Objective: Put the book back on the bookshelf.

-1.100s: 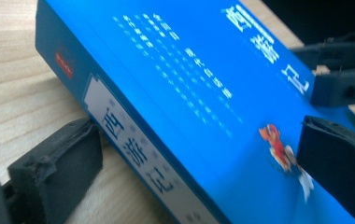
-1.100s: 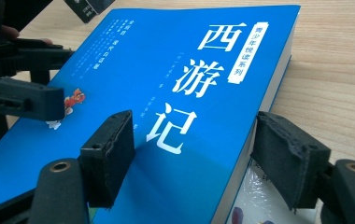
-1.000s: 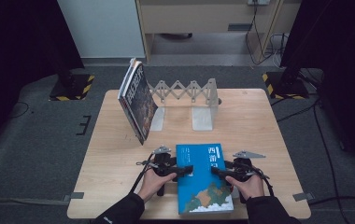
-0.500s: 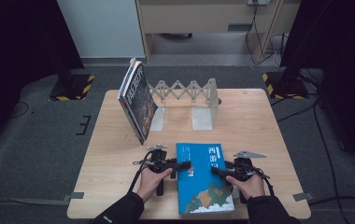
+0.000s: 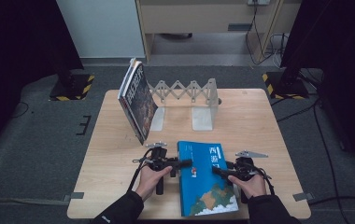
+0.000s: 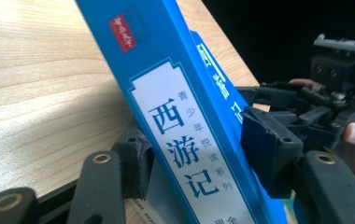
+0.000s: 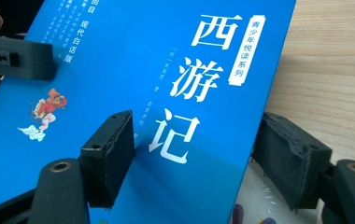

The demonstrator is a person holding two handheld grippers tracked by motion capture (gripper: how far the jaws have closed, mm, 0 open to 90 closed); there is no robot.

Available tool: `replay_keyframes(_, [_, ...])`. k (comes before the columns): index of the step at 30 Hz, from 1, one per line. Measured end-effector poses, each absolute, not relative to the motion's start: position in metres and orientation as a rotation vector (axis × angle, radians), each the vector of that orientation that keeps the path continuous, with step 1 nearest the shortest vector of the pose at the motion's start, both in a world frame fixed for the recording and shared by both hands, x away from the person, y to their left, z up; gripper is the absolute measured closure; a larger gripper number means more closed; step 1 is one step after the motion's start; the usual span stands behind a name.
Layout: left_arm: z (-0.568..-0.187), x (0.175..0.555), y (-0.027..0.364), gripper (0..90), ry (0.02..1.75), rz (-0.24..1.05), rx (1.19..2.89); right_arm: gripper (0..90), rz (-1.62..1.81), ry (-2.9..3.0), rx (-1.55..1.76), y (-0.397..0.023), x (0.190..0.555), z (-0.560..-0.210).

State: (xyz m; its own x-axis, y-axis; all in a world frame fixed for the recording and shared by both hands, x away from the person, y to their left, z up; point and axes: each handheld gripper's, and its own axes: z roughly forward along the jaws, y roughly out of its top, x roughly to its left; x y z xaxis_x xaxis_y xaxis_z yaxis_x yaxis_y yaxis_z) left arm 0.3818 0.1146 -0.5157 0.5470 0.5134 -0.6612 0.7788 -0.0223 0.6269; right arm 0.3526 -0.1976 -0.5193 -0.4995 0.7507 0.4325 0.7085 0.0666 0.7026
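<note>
The left gripper (image 5: 181, 164) is seen lower centre in the high view; its jaws have just been closing and now pinch the spine edge of the blue book (image 5: 206, 177), the pads apparently touching both faces. The right gripper (image 5: 218, 171) is clamped partway on the book's opposite edge, unchanged. A second earlier the left jaws were spread wide. The book lies lower centre on the wooden table (image 5: 269, 126), below an expandable book rack (image 5: 187, 93) bearing a leaning book (image 5: 137, 100).
</note>
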Motion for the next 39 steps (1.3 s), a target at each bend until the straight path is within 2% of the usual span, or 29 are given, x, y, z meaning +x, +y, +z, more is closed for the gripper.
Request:
replay_keyframes(5, [-0.522, 0.381, 0.098, 41.5, 1.076, -0.331, 1.751, 30.1, 1.446, 2.279, 1.528, -0.194, 0.354, -0.519])
replay_keyframes(7, [-0.523, 0.383, 0.101, 44.7, 1.089, -0.367, 1.738, 30.2, 1.434, 2.274, 1.525, -0.192, 0.354, -0.518])
replay_keyframes(21, [-0.510, 0.380, 0.100, 50.9, 1.137, -0.383, 1.731, 30.0, 1.448, 2.296, 1.492, -0.194, 0.354, -0.516])
replay_keyframes(39, [-0.463, 0.378, 0.110, 60.1, 1.096, -0.350, 1.748, 31.5, 1.661, 2.205, 1.439, -0.201, 0.353, -0.505])
